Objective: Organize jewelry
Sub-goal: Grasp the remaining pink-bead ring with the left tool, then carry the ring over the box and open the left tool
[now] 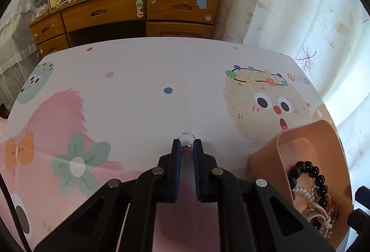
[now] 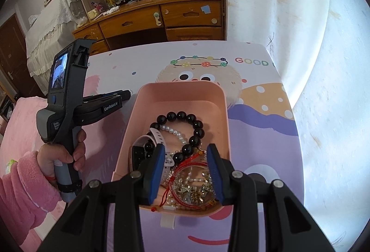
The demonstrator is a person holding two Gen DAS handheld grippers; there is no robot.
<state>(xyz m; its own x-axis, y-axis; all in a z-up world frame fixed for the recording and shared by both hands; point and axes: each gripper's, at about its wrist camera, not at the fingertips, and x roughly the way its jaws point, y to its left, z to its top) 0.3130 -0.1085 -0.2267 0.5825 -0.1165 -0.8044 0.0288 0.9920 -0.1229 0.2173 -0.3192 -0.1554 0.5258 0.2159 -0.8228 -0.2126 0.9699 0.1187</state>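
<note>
Left gripper (image 1: 186, 144) tilted down, jaws clamped on ring (image 1: 185, 139) | right gripper (image 2: 186, 153) jaws apart over tray (image 2: 222, 99)

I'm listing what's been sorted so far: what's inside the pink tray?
In the pink tray: a black bead bracelet, a pearl strand, a white-strapped watch and red cord. The tangled pile hides anything beneath it.

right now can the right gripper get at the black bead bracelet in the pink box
Probably yes. The right gripper hangs over the open pink box with its jaws apart, and the black bead bracelet lies on top of the pile just ahead of the fingertips. Nothing covers it; the left gripper is off to the side.
</note>
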